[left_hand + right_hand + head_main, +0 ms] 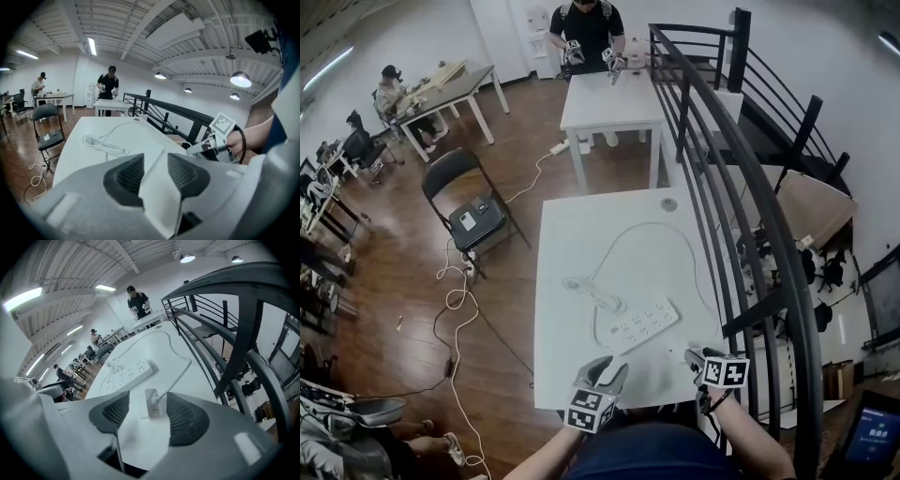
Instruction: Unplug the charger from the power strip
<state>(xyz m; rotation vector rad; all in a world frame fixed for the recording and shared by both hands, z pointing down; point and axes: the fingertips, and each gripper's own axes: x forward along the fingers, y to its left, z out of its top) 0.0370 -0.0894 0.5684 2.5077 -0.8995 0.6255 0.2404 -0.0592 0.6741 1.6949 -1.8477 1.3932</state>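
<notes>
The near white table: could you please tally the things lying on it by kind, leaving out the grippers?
Power strip: 1
Charger, with its cable: 1
Coiled cable bundle: 1
Total: 3

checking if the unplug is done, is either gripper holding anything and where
Nothing is held. The right gripper is open, with the charger lying loose on the table between its jaws; the left gripper is open and empty.
</notes>
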